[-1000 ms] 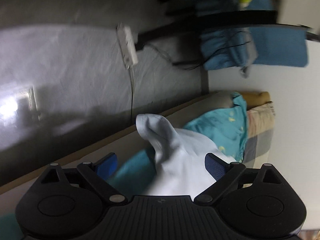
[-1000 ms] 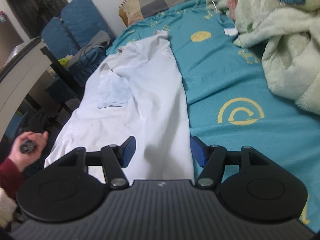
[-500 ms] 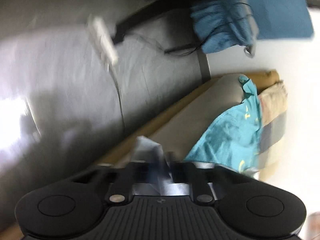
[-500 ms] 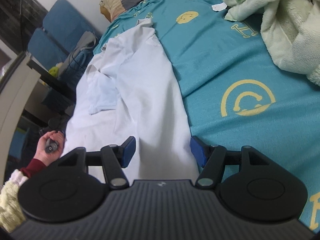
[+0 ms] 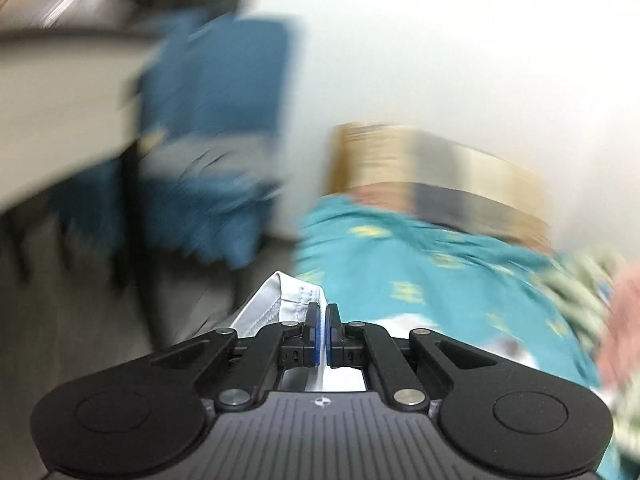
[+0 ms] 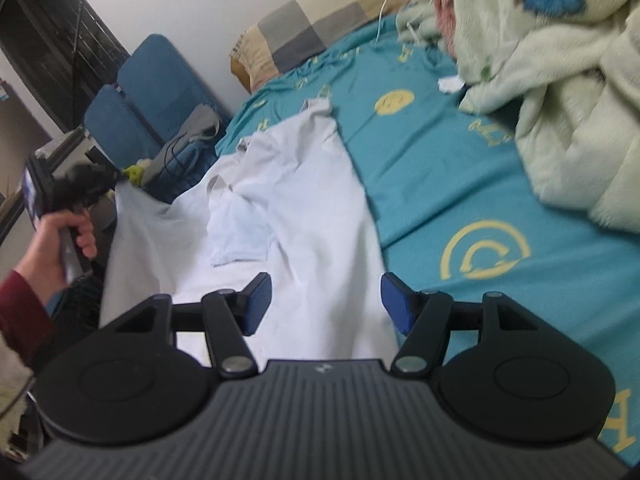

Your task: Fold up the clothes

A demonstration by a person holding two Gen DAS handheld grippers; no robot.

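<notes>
A pale blue-white shirt lies spread along the left side of the bed on a teal sheet. My left gripper is shut on a hemmed edge of the shirt, which sticks up past its blue pads. In the right wrist view that same gripper, held in a hand with a dark red sleeve, lifts the shirt's left edge off the bedside. My right gripper hovers open over the shirt's near end, with nothing pinched between its pads.
A fluffy pale green blanket is heaped on the right of the bed. A checked pillow lies at the head by the wall. Blue chairs with a grey garment and cables stand beside the bed, left.
My left gripper shut on the shirt's edge, then rolled and rose with it from beside the bed. The right gripper stayed open and shifted only slightly.
</notes>
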